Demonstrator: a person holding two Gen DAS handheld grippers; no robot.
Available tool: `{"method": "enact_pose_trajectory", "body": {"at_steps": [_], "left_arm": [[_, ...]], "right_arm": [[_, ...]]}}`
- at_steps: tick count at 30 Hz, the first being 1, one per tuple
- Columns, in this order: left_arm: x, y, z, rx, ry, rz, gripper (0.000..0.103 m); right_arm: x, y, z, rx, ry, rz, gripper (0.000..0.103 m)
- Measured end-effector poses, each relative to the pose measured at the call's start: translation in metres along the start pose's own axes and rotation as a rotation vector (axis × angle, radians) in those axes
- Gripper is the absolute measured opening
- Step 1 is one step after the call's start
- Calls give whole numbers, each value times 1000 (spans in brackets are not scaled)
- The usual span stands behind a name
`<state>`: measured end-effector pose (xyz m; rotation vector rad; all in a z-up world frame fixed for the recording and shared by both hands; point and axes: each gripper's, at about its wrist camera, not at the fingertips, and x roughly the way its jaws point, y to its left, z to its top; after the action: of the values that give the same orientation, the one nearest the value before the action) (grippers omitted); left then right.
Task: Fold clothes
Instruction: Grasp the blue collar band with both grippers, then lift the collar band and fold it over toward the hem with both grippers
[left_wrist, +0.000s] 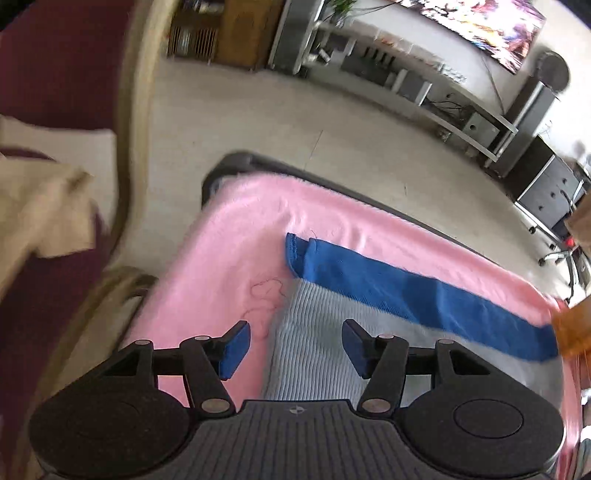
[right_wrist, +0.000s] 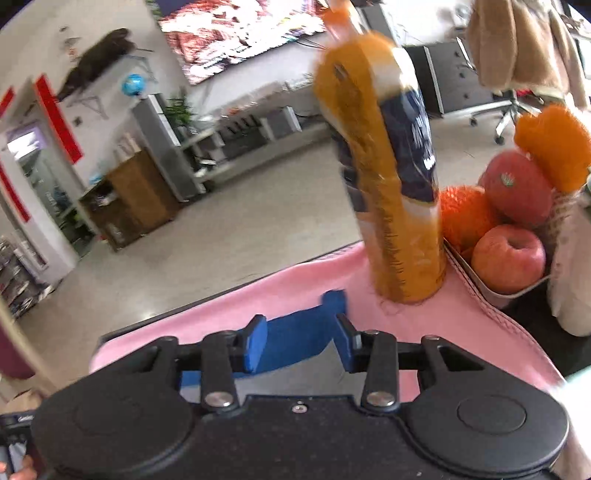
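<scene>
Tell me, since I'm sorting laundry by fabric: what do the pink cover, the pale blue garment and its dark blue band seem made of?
Pink cover: looks like soft fleece or brushed cloth, matte, with a fuzzy nap at its edge.
Pale blue garment: seems a ribbed knit; fine parallel ridges run across it.
Dark blue band: smoother, denser fabric, probably cotton jersey, with a stitched hem at its end.

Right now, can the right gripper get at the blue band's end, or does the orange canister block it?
Probably yes. The right gripper already has its open jaws either side of the blue band, pads not visibly pressing. The orange canister stands beyond it on the pink cloth, clear of the approach.
</scene>
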<state>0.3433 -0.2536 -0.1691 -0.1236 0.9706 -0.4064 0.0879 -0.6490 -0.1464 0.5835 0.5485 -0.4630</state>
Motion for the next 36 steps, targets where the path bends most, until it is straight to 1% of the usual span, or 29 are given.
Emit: {"method": "enact_pose_trajectory", "body": {"at_steps": [2, 4, 6, 8, 11, 12, 13, 14, 15, 16, 18, 21, 24, 28, 32, 34, 36], "left_arm": [[22, 0, 7, 1, 28, -8, 60], [39, -3, 11, 14, 54, -22, 56], [47, -8, 14, 45, 43, -38, 56], [52, -15, 17, 86, 28, -53, 55], [61, -25, 23, 127, 6, -34, 54], [64, -28, 25, 133, -2, -26, 48], [65, -31, 26, 138, -13, -18, 40], [66, -34, 27, 146, -24, -3, 17], [64, -37, 26, 157, -37, 26, 1], [61, -40, 25, 170, -60, 56, 1], [46, -45, 21, 204, -122, 92, 1], [16, -48, 18, 212, -190, 101, 1], [-26, -52, 14, 216, -248, 80, 1], [-93, -56, -1, 223, -325, 42, 1], [-159, -47, -30, 188, -385, -11, 1], [-191, -38, -51, 162, -405, -40, 1], [-217, -24, -74, 126, -411, -68, 1]], "right_arm": [[31, -8, 3, 7, 32, -16, 45], [57, -12, 3, 7, 60, -37, 46], [80, -14, 2, 4, 82, -55, 45], [95, -12, -1, -8, 91, -50, 45], [113, -4, -6, -56, 105, -74, 44], [115, -2, -7, -61, 102, -74, 42], [118, 0, -8, -67, 98, -75, 31], [119, 2, -9, -74, 94, -76, 14], [119, 4, -9, -85, 85, -83, 9], [117, 7, -9, -98, 71, -93, 7], [103, 14, -8, -115, 32, -90, 6], [70, 21, -4, -103, -16, -67, 6], [29, 22, 5, -60, -40, -29, 6], [-38, 21, 15, -15, -62, 29, 5], [-110, 15, 13, 6, -80, 86, 5], [-150, 12, 3, 7, -89, 116, 5], [-178, 10, -7, 4, -93, 137, 5]]}}
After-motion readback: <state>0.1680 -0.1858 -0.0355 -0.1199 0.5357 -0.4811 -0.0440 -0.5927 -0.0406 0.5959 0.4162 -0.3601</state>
